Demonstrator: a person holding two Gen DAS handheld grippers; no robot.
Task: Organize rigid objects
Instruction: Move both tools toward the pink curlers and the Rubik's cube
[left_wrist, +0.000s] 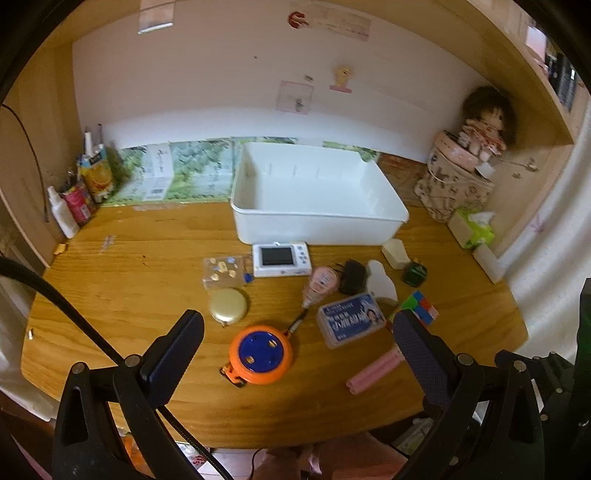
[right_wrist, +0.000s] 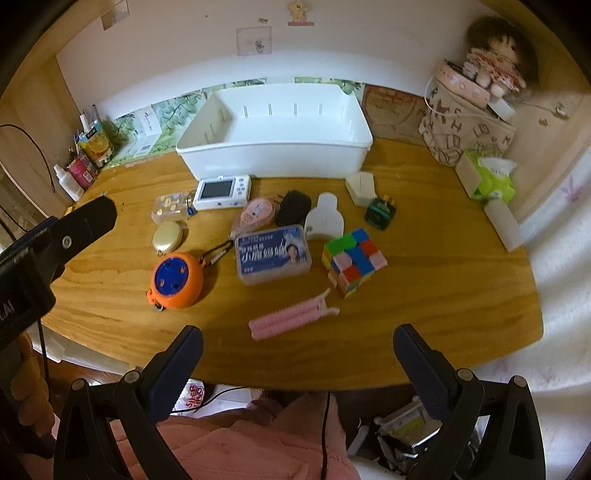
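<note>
From the left wrist, the left gripper (left_wrist: 295, 350) is wide open and holds nothing. The orange reel (left_wrist: 260, 355) lies on the table (left_wrist: 110, 295) right between its fingers, just ahead. It is round, with a blue top. The white bin (left_wrist: 317, 221) sits empty farther back.

From the right wrist, the right gripper (right_wrist: 297, 363) is open and empty too. The pink clip (right_wrist: 291, 317) lies nearest, its long side slanting up to the right. The cube (right_wrist: 352, 260) sits just behind it.
</note>
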